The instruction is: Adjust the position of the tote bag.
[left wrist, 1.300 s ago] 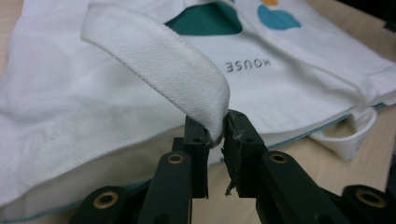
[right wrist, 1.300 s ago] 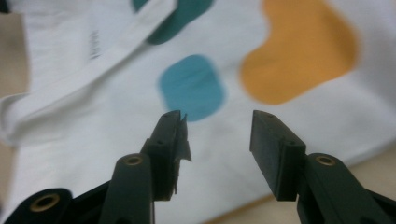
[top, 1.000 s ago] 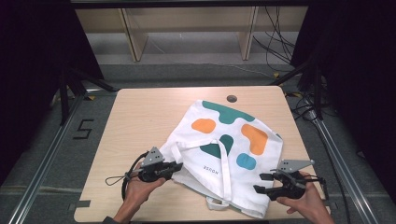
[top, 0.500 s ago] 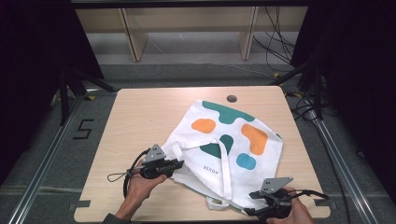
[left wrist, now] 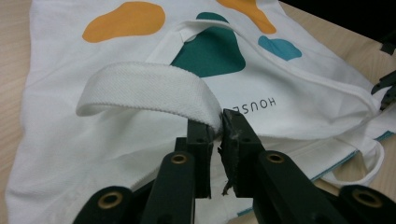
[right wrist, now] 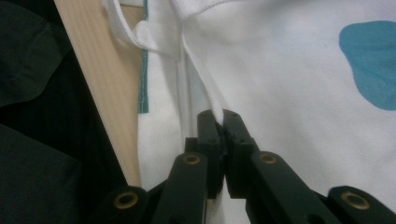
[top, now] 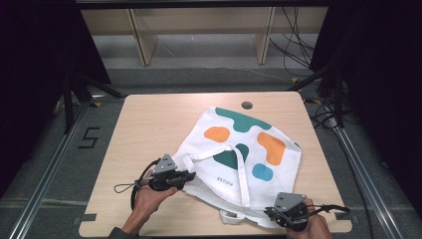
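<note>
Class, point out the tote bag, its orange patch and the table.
tote bag [top: 249, 174]: high view, white cloth near its printed word.
orange patch [left wrist: 123, 21]: left gripper view, patch middle.
table [top: 149, 124]: high view, bare wood.

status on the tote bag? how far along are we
Done: both grips look set. The left claw is shut on the bag's white strap; the right claw is shut on a fold of cloth at the bag's near edge. In hand: the tote bag lies rumpled and askew on the table. Left: probably spreading or folding it; no neat fold is visible yet.
</note>
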Demonstrator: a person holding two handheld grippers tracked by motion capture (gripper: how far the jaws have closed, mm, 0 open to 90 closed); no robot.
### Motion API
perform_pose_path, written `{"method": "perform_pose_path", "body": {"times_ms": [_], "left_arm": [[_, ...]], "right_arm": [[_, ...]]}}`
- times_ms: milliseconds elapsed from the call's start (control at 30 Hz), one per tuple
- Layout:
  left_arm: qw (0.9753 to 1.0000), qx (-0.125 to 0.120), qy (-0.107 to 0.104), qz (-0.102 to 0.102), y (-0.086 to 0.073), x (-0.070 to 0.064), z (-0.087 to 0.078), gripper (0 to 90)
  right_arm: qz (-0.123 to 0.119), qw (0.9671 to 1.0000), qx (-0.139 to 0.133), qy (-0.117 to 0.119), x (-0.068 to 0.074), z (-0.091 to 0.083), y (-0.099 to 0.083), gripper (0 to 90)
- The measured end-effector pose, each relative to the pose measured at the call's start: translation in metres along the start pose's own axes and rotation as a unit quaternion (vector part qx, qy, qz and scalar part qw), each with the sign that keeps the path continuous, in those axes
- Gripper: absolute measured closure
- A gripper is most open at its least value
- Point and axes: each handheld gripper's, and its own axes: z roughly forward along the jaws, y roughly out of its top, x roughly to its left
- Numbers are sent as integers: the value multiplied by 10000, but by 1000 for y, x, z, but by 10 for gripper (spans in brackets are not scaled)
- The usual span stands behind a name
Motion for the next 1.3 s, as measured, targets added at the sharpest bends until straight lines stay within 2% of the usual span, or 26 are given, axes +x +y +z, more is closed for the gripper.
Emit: {"method": "perform_pose_path", "body": {"times_ms": [133,167,200,267,300,333,367,433,467,500,533,567,633,667,700,733,833,867,900,933,967,1000,1133,1167,1267,1300], "left_arm": [[9998,140,-19,116,-8,2,-6,688],[9998,172,21,119,-12,2,-9,670],[9996,200,92,160,-14,2,-12,639],[9975,342,353,502,-20,6,-17,530],[9947,513,529,720,-23,9,-19,455],[9914,629,786,832,-26,10,-20,442],[9855,870,955,1100,-29,13,-21,454],[9851,822,1038,1097,-35,16,-21,416],[9807,873,1153,1318,-35,20,-21,402],[9769,1007,1277,1386,-34,23,-21,387],[9743,1029,1374,1459,-33,26,-19,394],[9733,1056,1442,1437,-33,29,-17,397],[9730,1081,1560,1316,-32,34,-13,388],[9741,1137,1559,1179,-32,36,-11,387],[9731,1097,1551,1304,-31,40,-9,386],[9738,1090,1544,1267,-31,42,-7,388],[9778,1027,1393,1182,-31,48,0,474],[9778,1027,1393,1182,-31,48,0,560],[9761,1090,1318,1344,-32,49,1,560],[9765,1086,1254,1375,-33,50,3,739],[9747,1075,1323,1448,-33,48,4,759],[9755,1065,1286,1430,-33,48,3,778],[9766,1015,1209,1459,-31,47,1,841],[9771,1009,1210,1429,-31,45,-1,850],[9793,1012,1067,1390,-32,40,-5,856],[9790,1011,1034,1435,-32,38,-6,857]], "right_arm": [[152,9998,-3,101,-2,-2,1,887],[103,9999,-4,-39,-4,-2,0,887],[210,9997,-41,103,-4,-4,1,887],[223,9996,-134,59,-6,-6,1,888],[251,9995,-183,89,-8,-8,1,888],[280,9994,-209,73,-9,-9,1,888],[305,9993,-223,9,-10,-11,1,888],[297,9992,-277,-8,-12,-14,1,888],[266,9992,-284,-32,-13,-15,1,889],[289,9993,-245,-26,-14,-16,1,888],[257,9992,-309,-64,-14,-16,1,888],[263,9991,-314,-64,-15,-17,1,888],[337,9988,-342,-39,-16,-18,1,888],[321,9989,-339,-51,-16,-19,1,888],[339,9988,-345,-68,-16,-19,1,888],[297,9989,-361,-90,-17,-19,1,888],[367,9987,-346,-64,-17,-19,1,883],[367,9987,-346,-64,-17,-19,1,883],[331,9988,-356,-30,-17,-18,1,877],[267,9994,-227,55,-13,-15,-2,824],[234,9996,-168,45,-12,-13,-3,796],[239,9997,15,15,-9,-11,-5,776],[239,9994,225,-64,-3,-5,-9,725],[146,9984,473,-271,1,1,-10,718],[-42,9976,664,-194,-2,-1,-11,817],[-166,9979,562,-292,-5,0,-12,822]]}}
